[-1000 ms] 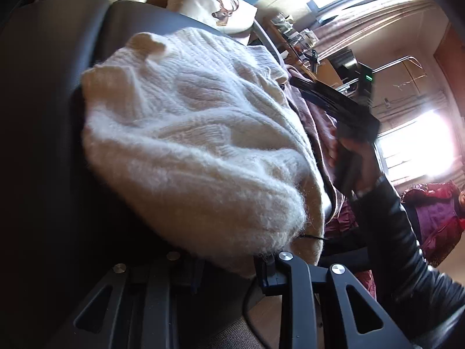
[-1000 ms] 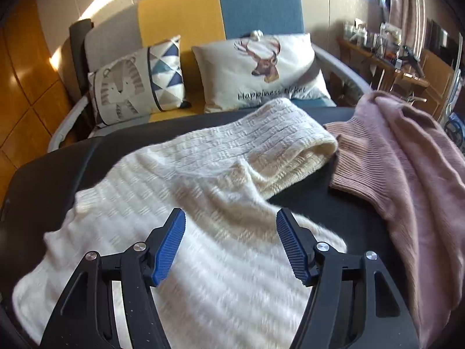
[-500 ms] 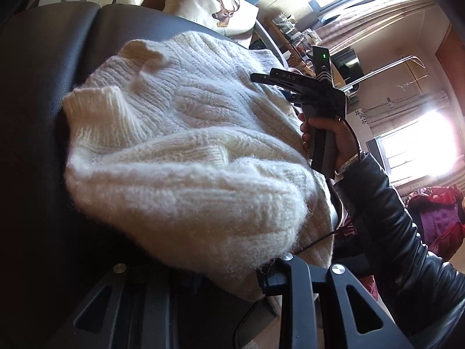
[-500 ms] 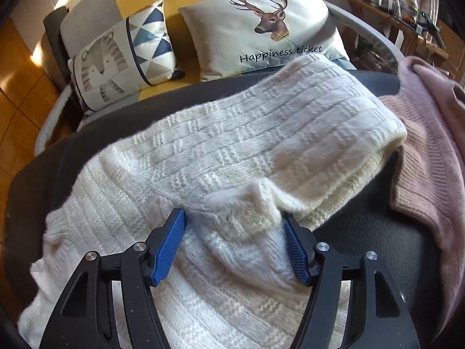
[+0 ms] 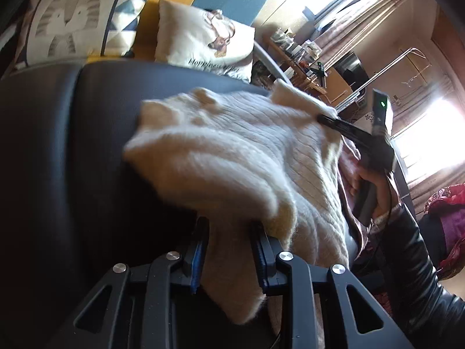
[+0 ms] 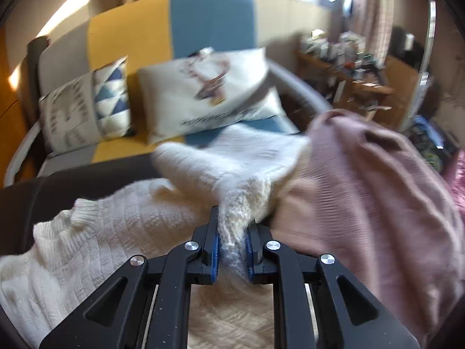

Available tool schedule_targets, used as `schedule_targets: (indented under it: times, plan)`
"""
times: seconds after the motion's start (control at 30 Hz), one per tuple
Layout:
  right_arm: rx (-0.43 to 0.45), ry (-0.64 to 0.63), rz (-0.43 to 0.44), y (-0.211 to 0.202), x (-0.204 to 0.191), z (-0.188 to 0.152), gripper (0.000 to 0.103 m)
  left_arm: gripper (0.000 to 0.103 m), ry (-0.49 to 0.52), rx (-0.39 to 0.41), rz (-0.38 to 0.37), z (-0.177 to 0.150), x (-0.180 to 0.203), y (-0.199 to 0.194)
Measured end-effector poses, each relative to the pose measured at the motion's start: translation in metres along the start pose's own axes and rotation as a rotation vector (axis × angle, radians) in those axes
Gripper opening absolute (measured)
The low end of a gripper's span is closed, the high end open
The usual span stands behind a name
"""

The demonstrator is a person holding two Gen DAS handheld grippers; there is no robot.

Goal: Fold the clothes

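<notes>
Cream knit sweater [image 6: 96,250] lies spread over the dark padded surface [image 5: 66,145], part of it lifted off in a bunched ridge. Its ribbed edge is pinched in two places: the right gripper [image 6: 231,257] is closed tight on a narrow twist of the wool, and the left gripper [image 5: 229,250] has its blue-padded jaws clamped on a thicker hanging fold at the near edge. Holding two points of one hem like this, I judge, lets the person carry that whole side up and over the body of the garment without it sagging in the middle; the blur in both views suggests the cloth is in motion, though which way the fold is headed cannot be settled from here. How many layers already lie under the raised part is hidden.

Just beside the sweater on its right, touching it, sits a pink ribbed sweater [image 6: 363,197] in a loose heap, not folded flat. In the left wrist view a hand [image 5: 375,186] in a black glossy sleeve [image 5: 418,267] grips the right tool's handle. Beyond the surface stands a yellow-and-blue sofa [image 6: 186,35] with a deer-print cushion [image 6: 209,90] and a triangle-patterned cushion [image 6: 87,107], and further right a cluttered wooden desk [image 6: 357,75].
</notes>
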State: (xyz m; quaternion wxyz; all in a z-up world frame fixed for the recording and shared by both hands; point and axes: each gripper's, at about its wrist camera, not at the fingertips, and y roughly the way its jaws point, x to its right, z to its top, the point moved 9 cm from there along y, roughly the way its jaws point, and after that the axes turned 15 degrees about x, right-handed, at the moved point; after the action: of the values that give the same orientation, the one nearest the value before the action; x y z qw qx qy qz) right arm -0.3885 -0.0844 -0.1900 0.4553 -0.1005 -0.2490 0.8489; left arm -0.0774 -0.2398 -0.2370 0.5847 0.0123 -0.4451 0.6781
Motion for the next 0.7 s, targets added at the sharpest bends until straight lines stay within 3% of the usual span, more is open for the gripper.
schedule_targets:
  times: [0.13, 0.27, 0.33, 0.43, 0.57, 0.7]
  plan:
    - [-0.026, -0.033, -0.163, -0.007, 0.049, -0.010, 0.015, 0.029, -0.007, 0.018, -0.004, 0.013, 0.001, 0.009]
    - [-0.076, -0.061, -0.124, -0.018, 0.041, -0.032, 0.027, 0.029, -0.031, -0.004, 0.001, 0.004, -0.007, 0.014]
    - [-0.032, -0.089, -0.106, -0.039, 0.026, -0.032, 0.042, 0.029, -0.041, -0.011, 0.010, 0.000, -0.010, 0.017]
    - [0.064, -0.136, -0.018, -0.079, -0.015, -0.026, 0.052, 0.029, -0.062, -0.012, 0.017, -0.007, -0.017, 0.012]
    - [0.122, -0.178, 0.215, -0.136, -0.104, -0.034, 0.053, 0.029, -0.071, -0.002, 0.033, -0.013, -0.025, 0.000]
    - [0.075, -0.252, 0.421, -0.177, -0.200, -0.078, 0.053, 0.029, -0.064, 0.020, 0.035, -0.014, -0.024, -0.014]
